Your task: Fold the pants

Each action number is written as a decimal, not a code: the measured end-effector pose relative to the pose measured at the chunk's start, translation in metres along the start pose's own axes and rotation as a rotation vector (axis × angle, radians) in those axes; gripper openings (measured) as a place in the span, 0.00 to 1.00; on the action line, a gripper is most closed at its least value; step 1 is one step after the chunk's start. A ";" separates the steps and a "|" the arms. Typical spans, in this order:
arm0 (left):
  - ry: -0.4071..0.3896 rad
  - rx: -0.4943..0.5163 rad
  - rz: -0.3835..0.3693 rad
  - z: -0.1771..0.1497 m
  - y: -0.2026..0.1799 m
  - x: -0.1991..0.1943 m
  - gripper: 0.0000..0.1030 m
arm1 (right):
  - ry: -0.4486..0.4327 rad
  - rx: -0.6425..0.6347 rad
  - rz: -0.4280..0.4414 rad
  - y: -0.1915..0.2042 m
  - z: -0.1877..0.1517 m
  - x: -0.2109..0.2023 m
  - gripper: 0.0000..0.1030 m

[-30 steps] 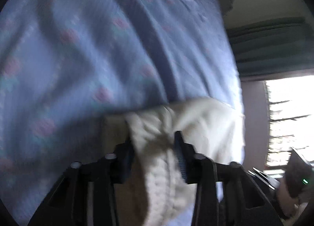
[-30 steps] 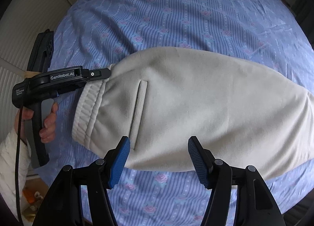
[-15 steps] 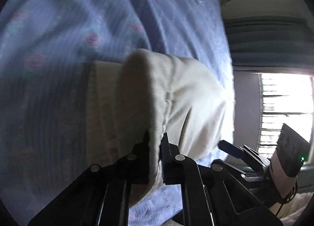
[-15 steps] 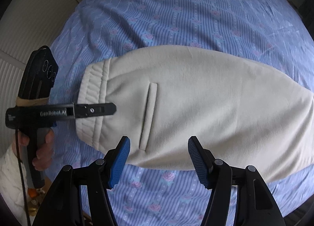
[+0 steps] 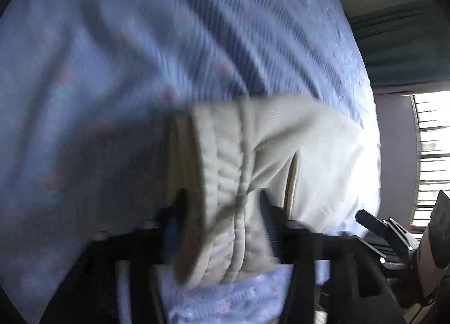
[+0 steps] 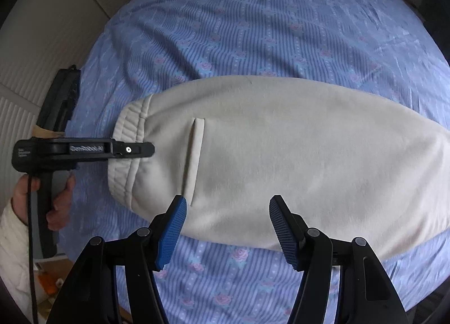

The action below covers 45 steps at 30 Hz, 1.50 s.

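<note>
The pants (image 6: 281, 163) lie folded across mid-frame on the bed (image 6: 253, 28). The left gripper (image 5: 222, 225), jaws just opened, straddles the waistband (image 5: 225, 183) unclamped; the right gripper (image 6: 227, 228) hovers open. Next probably comes another fold, needing fresh grips.

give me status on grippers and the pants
Left gripper just opened, waistband loose between its jaws. Right gripper open, empty. Pants flat on bedsheet. Nothing blocking.

Bedroom, home. Shown by: bed spread with a blue striped, rose-printed sheet (image 6: 253, 28); dark curtain (image 5: 399, 51) and bright window (image 5: 433, 160) seen past the bed's edge.
</note>
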<state>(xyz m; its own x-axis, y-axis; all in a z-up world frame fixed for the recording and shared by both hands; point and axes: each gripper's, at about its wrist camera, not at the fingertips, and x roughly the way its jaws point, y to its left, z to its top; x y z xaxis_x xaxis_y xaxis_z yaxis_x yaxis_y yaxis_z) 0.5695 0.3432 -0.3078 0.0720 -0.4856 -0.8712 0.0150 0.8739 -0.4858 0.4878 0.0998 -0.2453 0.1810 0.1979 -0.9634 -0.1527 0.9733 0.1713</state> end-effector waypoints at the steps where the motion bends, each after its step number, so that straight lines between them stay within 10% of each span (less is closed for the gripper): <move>1: -0.049 0.017 0.014 -0.004 -0.004 -0.014 0.65 | -0.007 0.001 0.001 -0.003 -0.003 -0.003 0.61; 8: -0.146 -0.021 0.110 -0.073 -0.024 -0.060 0.67 | -0.051 0.016 0.015 -0.026 -0.028 -0.033 0.61; 20: -0.135 -0.166 0.235 -0.188 -0.097 -0.003 0.70 | -0.080 -0.018 0.048 -0.096 -0.102 -0.058 0.61; 45: -0.224 -0.318 0.422 -0.237 -0.180 0.075 0.74 | -0.060 -0.115 0.061 -0.186 -0.157 0.041 0.61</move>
<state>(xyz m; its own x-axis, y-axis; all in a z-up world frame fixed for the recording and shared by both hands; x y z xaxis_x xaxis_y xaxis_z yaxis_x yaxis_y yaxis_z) 0.3359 0.1441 -0.3022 0.2170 -0.0489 -0.9750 -0.3595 0.9245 -0.1263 0.3714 -0.0913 -0.3487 0.2251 0.2665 -0.9372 -0.2752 0.9401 0.2013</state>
